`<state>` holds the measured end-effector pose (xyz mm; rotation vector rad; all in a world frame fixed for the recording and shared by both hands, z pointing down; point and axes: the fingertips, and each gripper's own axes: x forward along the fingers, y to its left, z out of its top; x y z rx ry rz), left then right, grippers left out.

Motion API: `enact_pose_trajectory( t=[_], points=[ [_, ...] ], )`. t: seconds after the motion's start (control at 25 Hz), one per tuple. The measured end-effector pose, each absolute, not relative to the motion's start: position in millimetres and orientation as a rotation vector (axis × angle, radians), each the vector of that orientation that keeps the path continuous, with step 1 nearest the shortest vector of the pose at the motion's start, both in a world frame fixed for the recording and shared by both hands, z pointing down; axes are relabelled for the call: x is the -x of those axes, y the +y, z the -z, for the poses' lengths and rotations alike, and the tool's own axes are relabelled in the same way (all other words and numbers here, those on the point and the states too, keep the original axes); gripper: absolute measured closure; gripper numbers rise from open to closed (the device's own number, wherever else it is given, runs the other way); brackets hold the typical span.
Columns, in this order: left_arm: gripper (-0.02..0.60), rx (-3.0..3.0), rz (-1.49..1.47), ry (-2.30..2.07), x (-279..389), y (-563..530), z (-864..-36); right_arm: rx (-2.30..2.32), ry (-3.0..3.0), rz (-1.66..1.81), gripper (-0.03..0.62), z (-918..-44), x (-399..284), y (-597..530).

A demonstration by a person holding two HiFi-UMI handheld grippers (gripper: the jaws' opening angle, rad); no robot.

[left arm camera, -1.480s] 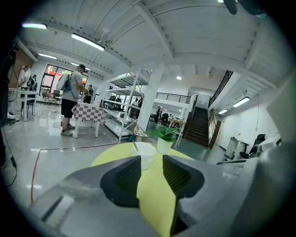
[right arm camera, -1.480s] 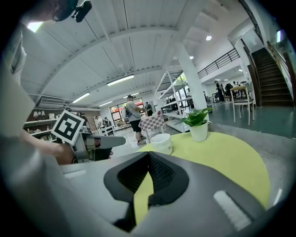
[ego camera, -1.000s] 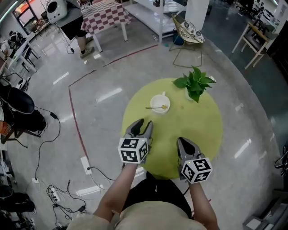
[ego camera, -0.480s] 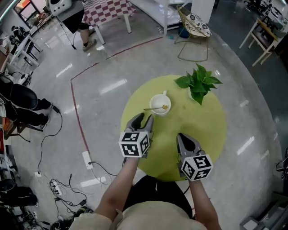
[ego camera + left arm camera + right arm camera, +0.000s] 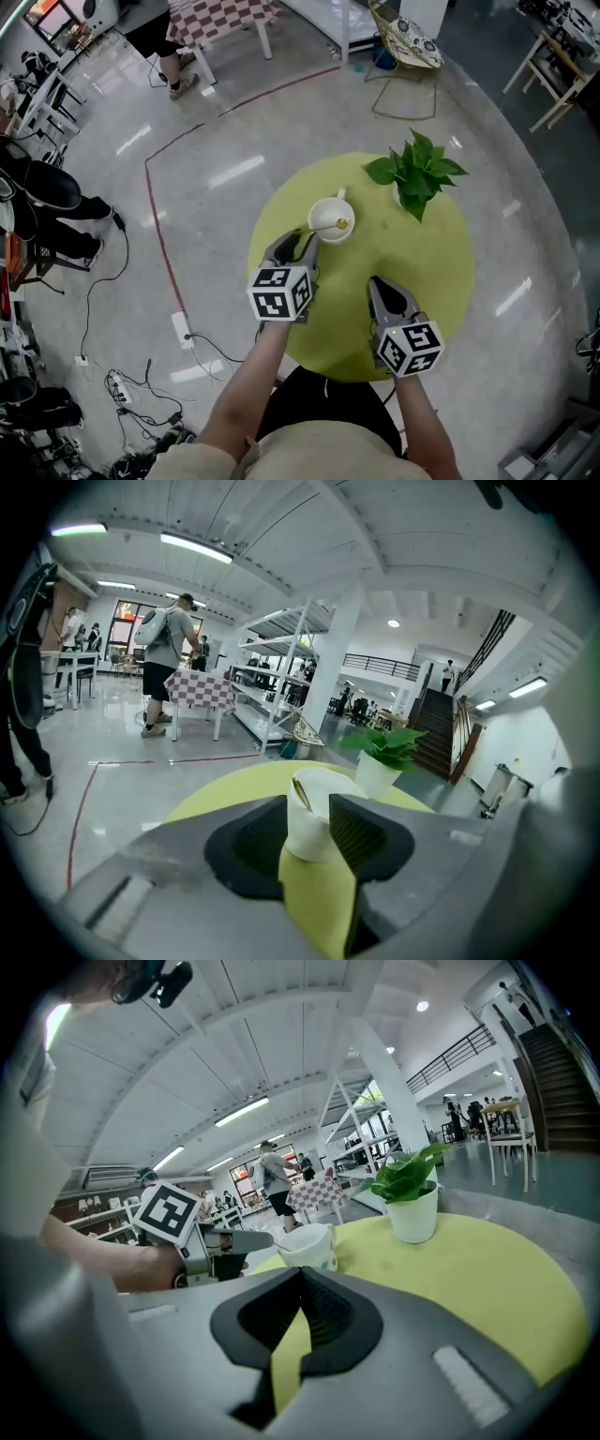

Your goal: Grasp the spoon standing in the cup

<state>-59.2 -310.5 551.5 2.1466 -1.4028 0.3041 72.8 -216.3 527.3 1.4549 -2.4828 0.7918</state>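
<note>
**A:** The spoon [image 5: 328,226] leans in the white cup [image 5: 316,211], with its handle poking over the rim toward the left gripper [image 5: 296,242]. The cup sits on the round green worktop [image 5: 412,267], near the plant [image 5: 417,178].

**B:** Yep, the left jaws are spread wide, just short of the cup. I'd aim above the rim, catch only the handle, and not bump the cup. The right gripper [image 5: 387,292] hangs back, jaws pressed together, empty.

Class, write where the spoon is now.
In the head view the spoon leans in the white cup on the green table, just ahead of the left tongs, left of the potted plant.
</note>
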Motion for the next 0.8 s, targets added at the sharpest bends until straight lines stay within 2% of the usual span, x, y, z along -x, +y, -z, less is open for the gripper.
enact_pose_trajectory(
  t=[0.8],
  points=[
    [0.538, -2.113, -0.311, -1.418, 58, -326, -556, -1.451, -2.471, -0.814, 0.592, -533, -73, -223]
  ],
)
